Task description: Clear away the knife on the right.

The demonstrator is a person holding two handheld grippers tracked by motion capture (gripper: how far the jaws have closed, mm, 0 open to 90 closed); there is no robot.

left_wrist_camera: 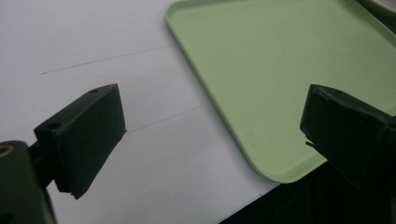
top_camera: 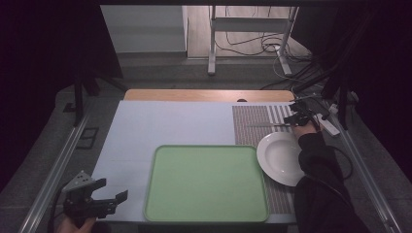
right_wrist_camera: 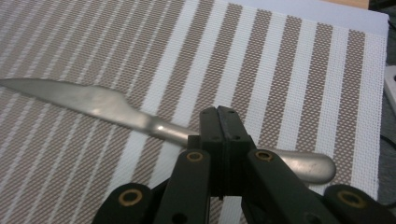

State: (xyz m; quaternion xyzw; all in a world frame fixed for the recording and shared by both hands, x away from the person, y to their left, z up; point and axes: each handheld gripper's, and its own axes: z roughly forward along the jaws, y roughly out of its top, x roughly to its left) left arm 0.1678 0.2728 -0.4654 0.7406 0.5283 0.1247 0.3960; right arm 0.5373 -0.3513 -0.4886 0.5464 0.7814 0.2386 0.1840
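Observation:
A silver table knife point(right_wrist_camera: 102, 105) lies flat on the striped placemat point(right_wrist_camera: 289, 60); in the high view the knife point(top_camera: 265, 125) is at the back right, blade pointing left. My right gripper point(right_wrist_camera: 223, 116) is shut, pads pressed together, just over the knife's handle, which passes behind the jaws. From above, the right gripper point(top_camera: 297, 116) sits at the handle end. My left gripper point(top_camera: 111, 196) is open and holds nothing at the front left, beside the green tray point(left_wrist_camera: 280, 60). A white plate point(top_camera: 281, 158) rests right of the tray point(top_camera: 206, 183).
A pale blue-white mat point(top_camera: 165, 126) covers the table's left and middle. A dark sleeve point(top_camera: 318, 160) overlaps the plate's right rim. The table's front edge point(left_wrist_camera: 252, 200) runs close under my left gripper. Stands and cables point(top_camera: 252, 46) are on the floor beyond.

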